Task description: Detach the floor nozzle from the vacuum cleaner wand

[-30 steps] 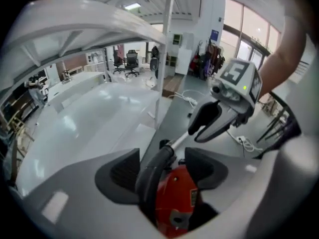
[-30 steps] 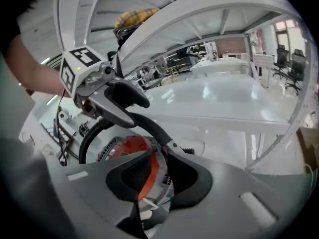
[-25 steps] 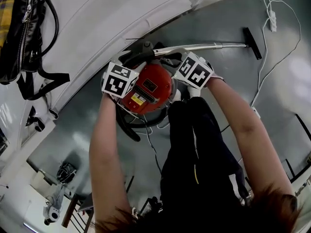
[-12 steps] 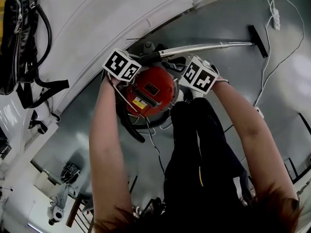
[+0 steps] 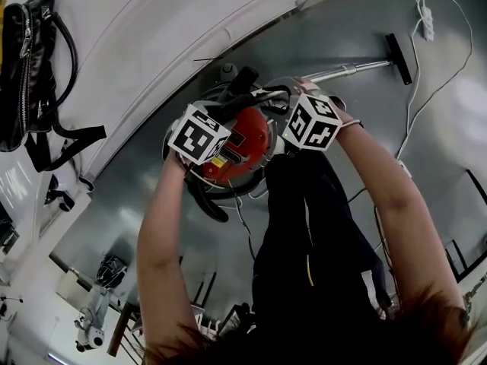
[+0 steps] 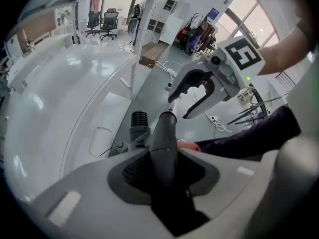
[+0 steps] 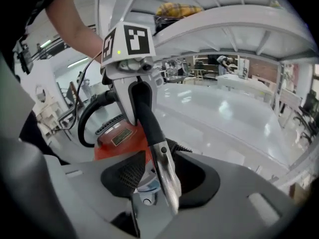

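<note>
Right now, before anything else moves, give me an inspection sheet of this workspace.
Surface: grey floor, glossy.
Job's things: red vacuum by the person's legs; chrome wand runs out to the black nozzle, still attached.
Clutter: black bag on the white table.
Grippers: left gripper jaws have just been closing onto the black handle; right gripper jaws have just been opening, wand between them, not gripped.
Cables: white cable and power strip on the floor.
Surroundings: office chairs far off.

Left tool (image 6: 164,176) and right tool (image 7: 159,180) pale grey, black-and-white marker cubes (image 5: 199,133), dark trousers (image 5: 304,226)
</note>
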Motion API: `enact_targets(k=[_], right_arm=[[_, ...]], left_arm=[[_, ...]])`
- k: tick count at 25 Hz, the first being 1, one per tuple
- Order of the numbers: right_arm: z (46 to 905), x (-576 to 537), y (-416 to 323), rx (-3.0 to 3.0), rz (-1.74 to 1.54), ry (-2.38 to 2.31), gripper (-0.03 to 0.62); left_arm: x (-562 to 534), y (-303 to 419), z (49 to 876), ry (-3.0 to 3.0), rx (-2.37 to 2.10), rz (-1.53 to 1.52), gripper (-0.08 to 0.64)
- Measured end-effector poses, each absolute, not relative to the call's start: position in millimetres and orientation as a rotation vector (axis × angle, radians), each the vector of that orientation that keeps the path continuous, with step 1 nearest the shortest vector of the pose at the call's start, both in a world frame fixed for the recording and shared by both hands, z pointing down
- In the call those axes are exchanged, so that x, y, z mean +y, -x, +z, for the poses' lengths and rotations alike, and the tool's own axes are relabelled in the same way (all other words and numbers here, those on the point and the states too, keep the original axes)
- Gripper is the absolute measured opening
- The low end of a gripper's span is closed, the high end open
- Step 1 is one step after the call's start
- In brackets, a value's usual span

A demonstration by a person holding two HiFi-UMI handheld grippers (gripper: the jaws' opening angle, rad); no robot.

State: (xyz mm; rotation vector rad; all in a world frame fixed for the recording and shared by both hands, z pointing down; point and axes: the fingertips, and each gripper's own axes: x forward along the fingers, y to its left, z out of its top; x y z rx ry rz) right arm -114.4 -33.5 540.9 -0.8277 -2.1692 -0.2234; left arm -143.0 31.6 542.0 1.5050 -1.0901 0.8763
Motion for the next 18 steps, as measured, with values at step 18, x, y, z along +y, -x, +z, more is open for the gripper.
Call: enact_targets(k=[18], right_arm=[[533.5, 27.2, 67.2, -2.000, -0.646, 1.182, 0.149]], left_arm=[[64.6, 73.1, 474.8, -1.449, -1.199, 0.948, 0.147]])
